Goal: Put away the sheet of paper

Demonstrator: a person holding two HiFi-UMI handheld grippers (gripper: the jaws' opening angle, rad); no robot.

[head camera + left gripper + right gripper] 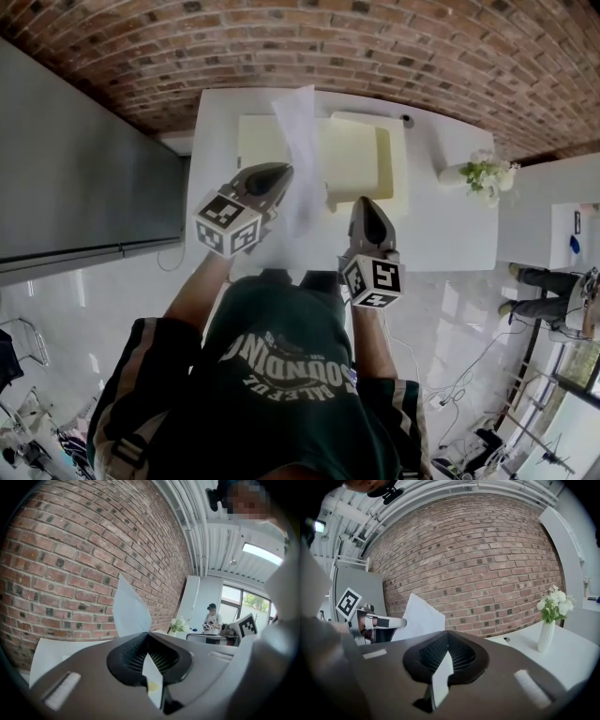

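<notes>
White sheet of paper (298,141), 1. Head view: upright above table (450,230), clamped by left gripper (284,175), long axis toward cream tray (354,155). Left gripper view: rises from pinched jaws. Right gripper view: right gripper (447,632) closed, empty; sheet leftward.

White sheet of paper (298,131), white tabletop (450,234); cream box (361,155) at twelve o'clock; black-and-white square markers (228,225) on grey left gripper (279,174) and right gripper (366,202); red-brown brick wall (375,37).
</notes>
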